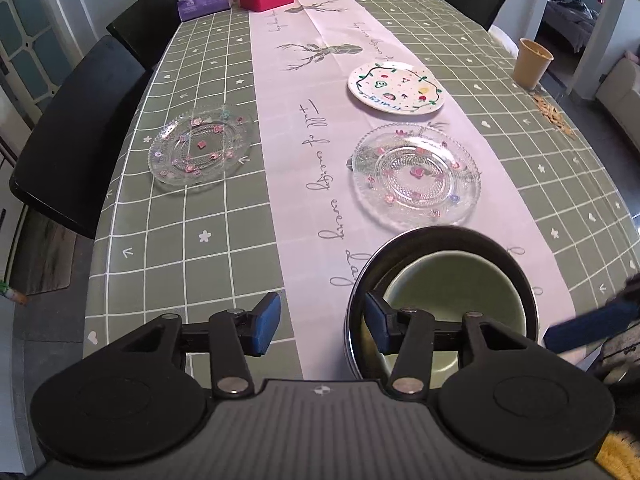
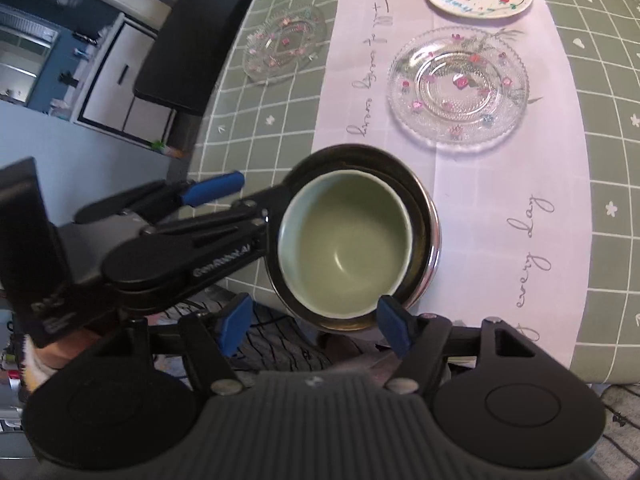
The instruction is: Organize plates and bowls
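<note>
writing: the runner's script reads "every day" (image 2: 534, 236); the painted plate (image 1: 396, 87) carries blue lettering too small to read.
bowls: green bowl (image 2: 344, 248) nested upright in a dark metal bowl (image 2: 428, 216) at the counter's (image 1: 180, 256) near edge.
left gripper (image 1: 320, 324): open, one finger inside the metal bowl's rim.
right gripper (image 2: 312, 326): open, beside the bowls.
glass plates: one (image 1: 416, 176) just beyond the bowls, one (image 1: 202, 146) well apart.

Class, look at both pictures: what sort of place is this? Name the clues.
Probably a home dining room. A long table under a green checked tablecloth has black chairs around it, plates such as the painted plate laid out, and a tissue box at the far end.
</note>
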`<state>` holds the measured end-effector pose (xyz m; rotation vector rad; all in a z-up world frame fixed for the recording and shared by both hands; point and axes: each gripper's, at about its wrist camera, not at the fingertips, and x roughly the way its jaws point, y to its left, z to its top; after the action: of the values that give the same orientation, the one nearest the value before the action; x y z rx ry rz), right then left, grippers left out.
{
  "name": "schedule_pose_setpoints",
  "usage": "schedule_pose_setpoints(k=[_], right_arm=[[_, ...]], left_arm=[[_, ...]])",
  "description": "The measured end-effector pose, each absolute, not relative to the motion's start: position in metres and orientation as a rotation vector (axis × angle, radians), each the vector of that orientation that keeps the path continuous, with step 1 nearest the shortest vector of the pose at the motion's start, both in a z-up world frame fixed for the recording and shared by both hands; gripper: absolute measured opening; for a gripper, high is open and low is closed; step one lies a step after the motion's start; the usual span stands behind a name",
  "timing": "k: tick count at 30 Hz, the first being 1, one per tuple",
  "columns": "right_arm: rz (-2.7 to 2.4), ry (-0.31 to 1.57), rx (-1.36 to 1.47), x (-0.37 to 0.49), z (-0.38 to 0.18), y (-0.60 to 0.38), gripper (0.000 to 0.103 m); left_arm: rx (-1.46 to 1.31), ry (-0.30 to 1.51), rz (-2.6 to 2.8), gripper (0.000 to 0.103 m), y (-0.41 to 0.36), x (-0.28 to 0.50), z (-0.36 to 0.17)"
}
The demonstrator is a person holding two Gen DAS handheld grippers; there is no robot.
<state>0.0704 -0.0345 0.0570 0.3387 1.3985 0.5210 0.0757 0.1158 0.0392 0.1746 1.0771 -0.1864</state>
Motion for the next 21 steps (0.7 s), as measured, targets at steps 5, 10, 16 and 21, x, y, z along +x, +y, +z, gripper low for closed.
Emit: schedule_pose_setpoints(k=[5, 10, 16, 21], right_arm=[[0.434, 1.299, 0.377, 0.072, 0.055, -0.056, 0.069], [0.352, 1.295, 0.38, 0.08, 0.03, -0.066, 0.069], [0.348, 1.383, 0.389, 0.087, -0.004, -0.064, 0.064], [0.343, 1.388, 0.394, 0.09, -0.014, -0.055, 0.056]], left_arm=[[0.127, 1.048, -0.202, 0.058, 0.127, 0.069, 0.047], [0.033, 1.06, -0.232, 0.062, 0.137, 0.068, 0.046], [-0.085, 1.127, -0.243, 0.063, 0.141, 0.071, 0.03], [-0.136, 1.18, -0.266, 0.068, 0.139, 0.072, 0.018]])
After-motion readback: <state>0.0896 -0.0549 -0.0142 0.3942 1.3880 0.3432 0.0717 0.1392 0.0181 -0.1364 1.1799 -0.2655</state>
